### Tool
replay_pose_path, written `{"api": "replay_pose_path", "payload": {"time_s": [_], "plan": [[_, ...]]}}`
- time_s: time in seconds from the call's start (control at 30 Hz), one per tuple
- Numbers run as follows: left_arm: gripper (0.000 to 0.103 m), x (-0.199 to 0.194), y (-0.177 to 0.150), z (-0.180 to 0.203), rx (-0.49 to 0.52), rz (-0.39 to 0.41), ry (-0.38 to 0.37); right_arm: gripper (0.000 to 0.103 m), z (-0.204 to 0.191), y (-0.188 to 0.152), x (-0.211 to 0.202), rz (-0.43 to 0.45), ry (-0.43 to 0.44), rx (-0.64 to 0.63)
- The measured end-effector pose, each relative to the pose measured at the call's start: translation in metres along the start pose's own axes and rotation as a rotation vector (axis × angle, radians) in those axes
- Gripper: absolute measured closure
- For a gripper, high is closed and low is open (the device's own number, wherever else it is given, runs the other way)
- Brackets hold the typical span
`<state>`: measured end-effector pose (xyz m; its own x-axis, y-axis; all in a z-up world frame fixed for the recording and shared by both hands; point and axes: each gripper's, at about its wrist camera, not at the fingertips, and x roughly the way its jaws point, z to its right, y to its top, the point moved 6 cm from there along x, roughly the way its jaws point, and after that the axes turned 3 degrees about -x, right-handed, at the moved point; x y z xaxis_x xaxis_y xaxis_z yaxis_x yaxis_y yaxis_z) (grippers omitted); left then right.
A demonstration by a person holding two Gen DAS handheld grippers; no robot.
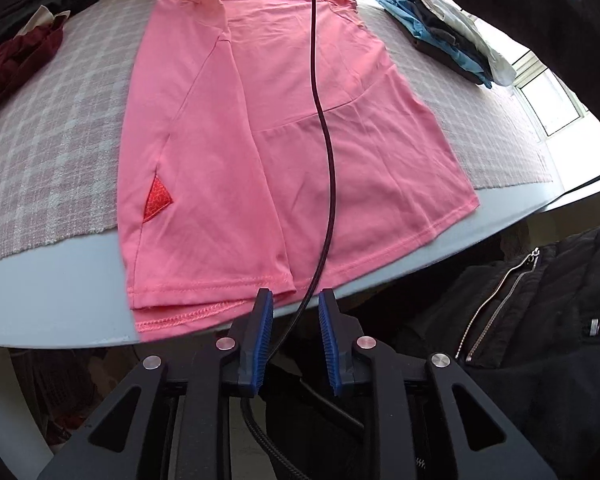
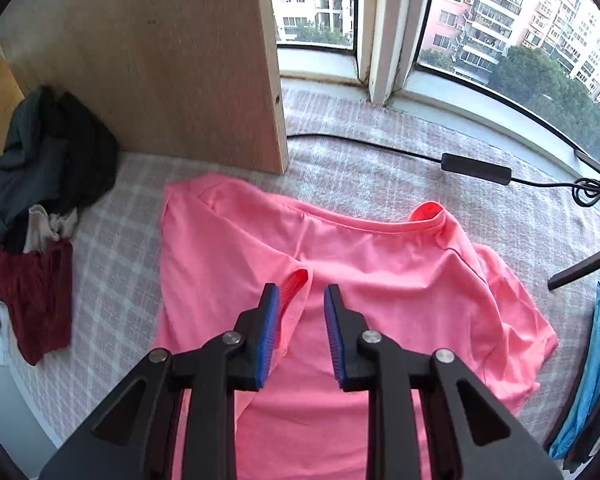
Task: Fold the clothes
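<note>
**Pink shirt lies released on the counter**

The pink T-shirt point(image 1: 284, 152) lies flat mid-counter point(image 1: 60, 304), one side folded in, hem at six o'clock. Both the left hand-held gripper point(image 1: 295, 298) and right hand-held gripper point(image 2: 301, 292) hang released above it, grasping nothing. Folded clothes point(image 1: 448, 36) sit at two o'clock, a rumpled pile point(image 2: 40, 208) at ten.

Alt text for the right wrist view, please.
The right claw, open and holding nothing, hovers over a pink T-shirt with one side folded in, on a checked cloth. Unfolded clothes lie left; windows behind.
</note>
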<state>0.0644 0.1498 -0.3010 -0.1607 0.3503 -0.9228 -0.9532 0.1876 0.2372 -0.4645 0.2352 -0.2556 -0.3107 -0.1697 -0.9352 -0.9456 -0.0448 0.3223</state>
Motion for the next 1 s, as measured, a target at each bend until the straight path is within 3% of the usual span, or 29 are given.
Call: {"api": "replay_pose_path", "payload": {"time_s": [0.13, 0.3, 0.4, 0.5, 0.6, 0.77, 0.83, 0.9, 1.0], "plan": [[0.081, -0.027, -0.005, -0.021, -0.059, 0.035, 0.018, 0.08, -0.036, -0.029, -0.013, -0.02, 0.123, -0.138], [0.081, -0.035, -0.008, -0.053, -0.129, 0.043, 0.08, 0.08, -0.084, -0.068, 0.03, -0.154, 0.246, -0.188], [0.081, -0.032, -0.002, -0.062, -0.15, 0.06, 0.073, 0.08, -0.08, -0.083, 0.051, -0.198, 0.204, -0.186], [0.078, -0.022, 0.003, -0.075, -0.139, 0.059, 0.116, 0.08, -0.057, -0.088, 0.054, -0.197, 0.145, -0.154], [0.078, -0.007, -0.001, -0.091, -0.154, 0.016, 0.132, 0.08, -0.02, -0.088, 0.038, -0.158, -0.109, -0.149], [0.078, -0.005, 0.011, -0.091, -0.147, 0.008, 0.124, 0.074, -0.02, -0.105, 0.0, -0.127, 0.014, -0.162], [0.078, -0.016, 0.024, -0.08, -0.115, 0.019, 0.111, 0.071, -0.023, -0.113, -0.012, -0.125, 0.067, -0.168], [0.078, -0.028, 0.037, -0.069, -0.082, 0.03, 0.099, 0.071, -0.025, -0.117, -0.023, -0.146, 0.064, -0.178], [0.078, -0.073, 0.074, -0.065, -0.041, 0.093, 0.09, 0.071, -0.031, -0.11, -0.064, -0.116, 0.095, -0.196]]}}
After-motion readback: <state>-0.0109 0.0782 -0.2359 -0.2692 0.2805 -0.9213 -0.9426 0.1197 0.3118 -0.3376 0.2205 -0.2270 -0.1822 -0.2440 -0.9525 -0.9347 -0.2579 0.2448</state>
